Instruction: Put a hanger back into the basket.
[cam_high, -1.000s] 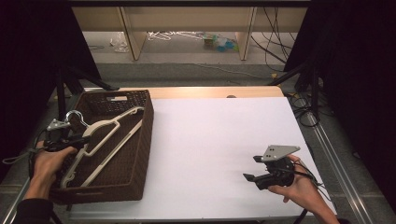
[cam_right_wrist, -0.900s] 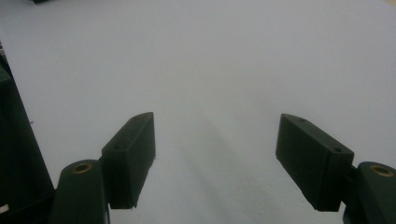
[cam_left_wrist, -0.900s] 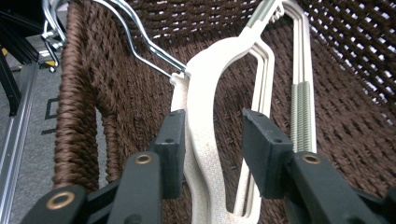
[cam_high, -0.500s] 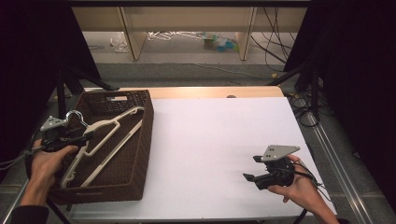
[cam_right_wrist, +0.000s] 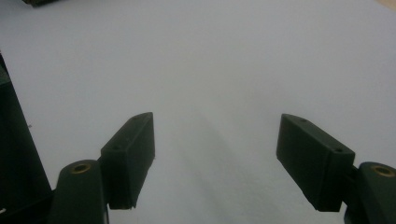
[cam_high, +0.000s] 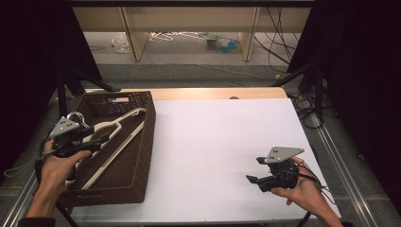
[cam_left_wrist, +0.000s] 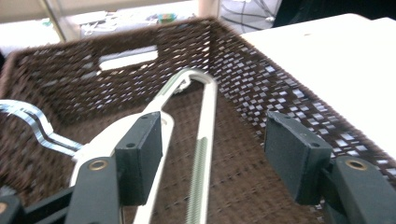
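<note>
A cream hanger with a metal hook lies slanted inside the brown wicker basket at the table's left. My left gripper hovers over the basket's left side, near the hanger's neck. In the left gripper view the hanger and its hook lie below the left gripper. Its jaws have just been opening, and neither pad presses on the hanger. My right gripper rests low at the table's front right. It is the right gripper that stands open over bare white tabletop.
The white tabletop stretches from the basket to the right edge. The basket's woven wall rises around the hanger. Cables trail off the back right corner. Beyond the table, shelf legs and loose hangers are on the floor.
My left gripper has risen a little over the basket and its jaws have spread wider. The hanger has stayed in the basket. The right hand has not moved.
</note>
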The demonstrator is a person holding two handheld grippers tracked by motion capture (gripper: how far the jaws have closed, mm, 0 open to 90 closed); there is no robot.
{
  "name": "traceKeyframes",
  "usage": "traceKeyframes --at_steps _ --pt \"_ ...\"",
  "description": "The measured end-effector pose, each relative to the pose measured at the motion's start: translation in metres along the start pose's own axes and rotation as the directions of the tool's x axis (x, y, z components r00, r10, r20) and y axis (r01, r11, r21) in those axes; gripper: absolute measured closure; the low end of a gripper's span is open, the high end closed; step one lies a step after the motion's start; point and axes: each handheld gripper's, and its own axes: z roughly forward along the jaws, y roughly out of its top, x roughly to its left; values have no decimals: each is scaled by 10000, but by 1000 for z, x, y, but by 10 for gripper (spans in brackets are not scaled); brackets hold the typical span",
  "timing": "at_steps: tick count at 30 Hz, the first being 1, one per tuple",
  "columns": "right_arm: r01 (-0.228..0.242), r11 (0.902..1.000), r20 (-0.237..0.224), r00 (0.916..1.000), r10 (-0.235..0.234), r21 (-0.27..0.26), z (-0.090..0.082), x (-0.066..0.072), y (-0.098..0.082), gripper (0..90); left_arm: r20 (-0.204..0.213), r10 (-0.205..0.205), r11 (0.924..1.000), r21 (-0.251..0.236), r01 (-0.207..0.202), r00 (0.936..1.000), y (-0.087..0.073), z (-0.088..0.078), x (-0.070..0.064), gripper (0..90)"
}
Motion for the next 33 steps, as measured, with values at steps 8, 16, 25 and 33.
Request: traceKeyframes --at_steps 8,16,25,33 --pt "-72 9999 74 9999 73 -106 0 0 0 282 908 581 9974 -471 -539 9942 12 -5 -37 349" --pt "-58 9998 88 9999 59 -172 0 0 1 261 1748 1110 9932 -533 -1032 9783 16 0 -73 300" --pt "-238 9992 249 9994 246 -306 0 1 -1 220 2462 1335 9902 -720 -1193 9600 17 5 -106 247" --pt "-141 9987 172 9997 150 -480 0 3 -1 218 3026 1721 9848 -774 -1557 9375 13 10 -135 198"
